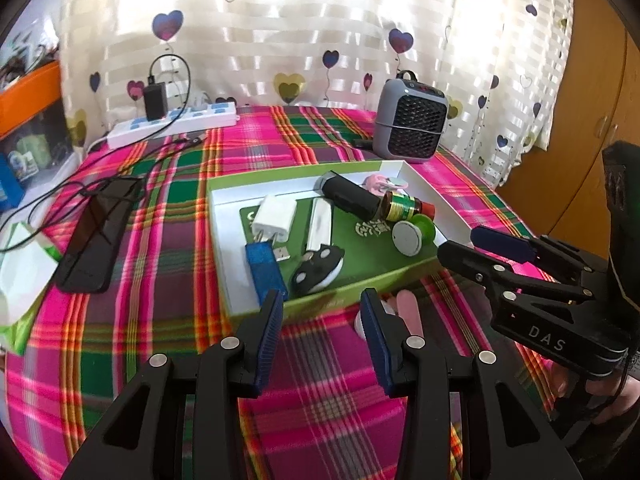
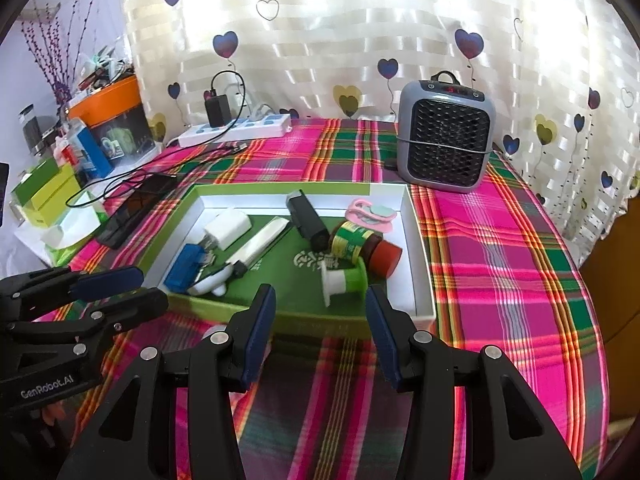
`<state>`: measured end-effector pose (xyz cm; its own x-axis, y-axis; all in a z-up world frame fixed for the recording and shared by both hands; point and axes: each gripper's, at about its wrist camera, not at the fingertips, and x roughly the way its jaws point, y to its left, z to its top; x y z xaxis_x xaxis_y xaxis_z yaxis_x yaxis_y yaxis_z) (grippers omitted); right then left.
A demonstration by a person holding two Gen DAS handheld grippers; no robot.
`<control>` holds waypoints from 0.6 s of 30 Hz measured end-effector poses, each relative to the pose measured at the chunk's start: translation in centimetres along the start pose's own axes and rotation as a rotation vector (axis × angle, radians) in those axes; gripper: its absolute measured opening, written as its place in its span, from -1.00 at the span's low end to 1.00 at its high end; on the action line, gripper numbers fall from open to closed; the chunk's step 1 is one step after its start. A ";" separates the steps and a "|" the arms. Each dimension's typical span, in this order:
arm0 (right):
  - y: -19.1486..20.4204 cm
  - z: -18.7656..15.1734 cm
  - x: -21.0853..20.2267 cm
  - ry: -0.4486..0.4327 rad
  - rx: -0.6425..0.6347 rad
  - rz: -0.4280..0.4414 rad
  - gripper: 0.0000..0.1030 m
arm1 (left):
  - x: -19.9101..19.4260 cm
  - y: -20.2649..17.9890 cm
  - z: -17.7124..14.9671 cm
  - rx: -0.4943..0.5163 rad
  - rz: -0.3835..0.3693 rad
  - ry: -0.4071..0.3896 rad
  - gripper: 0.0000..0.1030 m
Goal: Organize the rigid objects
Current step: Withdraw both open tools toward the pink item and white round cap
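Note:
A shallow green-and-white box (image 1: 280, 174) (image 2: 416, 248) lies on the plaid cloth. In it are a white charger (image 1: 276, 218), a white stick (image 1: 320, 224), a black cylinder (image 1: 350, 196), a red-capped brown bottle (image 1: 404, 206) (image 2: 360, 242), a green-and-white spool (image 2: 344, 280), a blue USB piece (image 1: 264, 264) and a pink item (image 2: 370, 214). A pink-and-white object (image 1: 406, 304) rests on the cloth before the box, partly hidden by a finger. My left gripper (image 1: 322, 332) (image 2: 152, 288) hovers open at the box's near edge, holding nothing. My right gripper (image 2: 320, 332) (image 1: 460, 242) is open and empty beside it.
A grey heater (image 2: 446, 136) stands behind the box at the back right. A white power strip (image 2: 236, 130) with a black adapter and cables lies at the back left. A black phone (image 1: 100, 236) and a white-green carton (image 1: 20, 280) lie left; a wooden cabinet (image 1: 580, 100) stands right.

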<state>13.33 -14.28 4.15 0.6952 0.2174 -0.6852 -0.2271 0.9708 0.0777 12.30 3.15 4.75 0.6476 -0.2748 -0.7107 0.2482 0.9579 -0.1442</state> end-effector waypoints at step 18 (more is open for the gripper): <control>2.8 -3.7 -0.4 0.068 0.003 0.063 -0.07 | -1.6 2.3 -4.1 -0.076 -0.001 0.018 -0.24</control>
<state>9.92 -12.06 1.96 0.6318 0.2708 -0.7263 -0.2667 0.9557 0.1244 8.91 6.16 2.76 0.6337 -0.2753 -0.7230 0.1933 0.9612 -0.1966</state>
